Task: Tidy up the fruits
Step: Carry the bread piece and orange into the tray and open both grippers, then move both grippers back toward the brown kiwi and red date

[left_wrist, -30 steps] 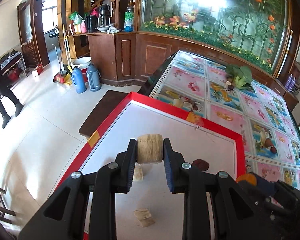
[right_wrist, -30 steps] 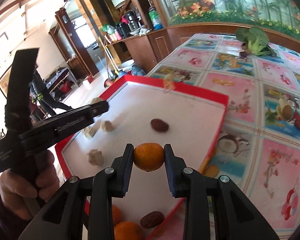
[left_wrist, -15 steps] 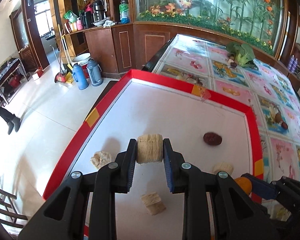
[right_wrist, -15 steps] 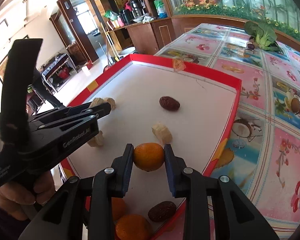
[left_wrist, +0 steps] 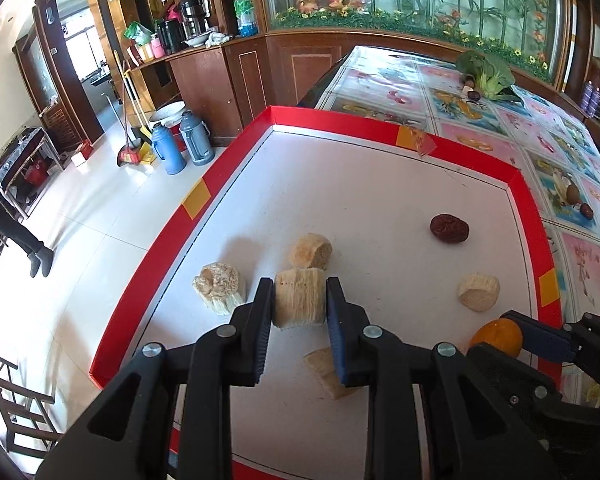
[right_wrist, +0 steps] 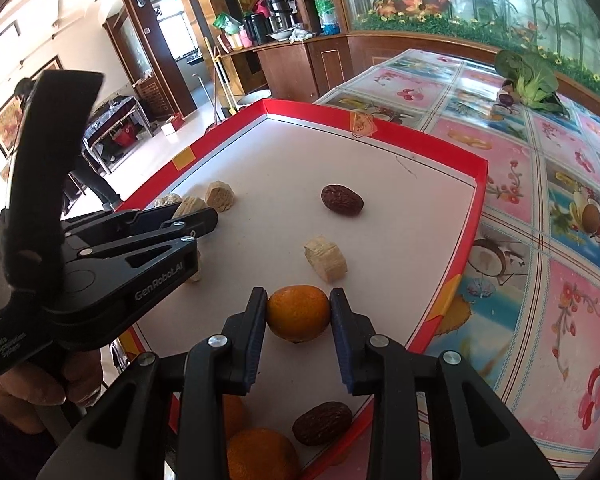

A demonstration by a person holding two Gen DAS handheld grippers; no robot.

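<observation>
two items are in transit: left gripper point(left_wrist: 300, 306) clamps a pale fruit chunk point(left_wrist: 299, 298) beside two chunks near the red tray rim point(left_wrist: 380, 130); right gripper point(right_wrist: 299, 314) clamps an orange point(right_wrist: 298, 312) above the near-rim oranges. one date point(right_wrist: 342, 199) and one chunk point(right_wrist: 326, 258) remain loose mid-tray.

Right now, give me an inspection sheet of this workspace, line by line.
Surface: white tray with red rim, on a fruit-print tablecloth.
Job's things: five tan chunks, one held; three oranges, one held; two dates.
Clutter: greens at the table's far end.
Grippers: left gripper shut on a chunk; right gripper shut on an orange.
Cables: nothing seen.
Surroundings: wooden cabinets, two thermoses and a broom on the floor, a person at left.
</observation>
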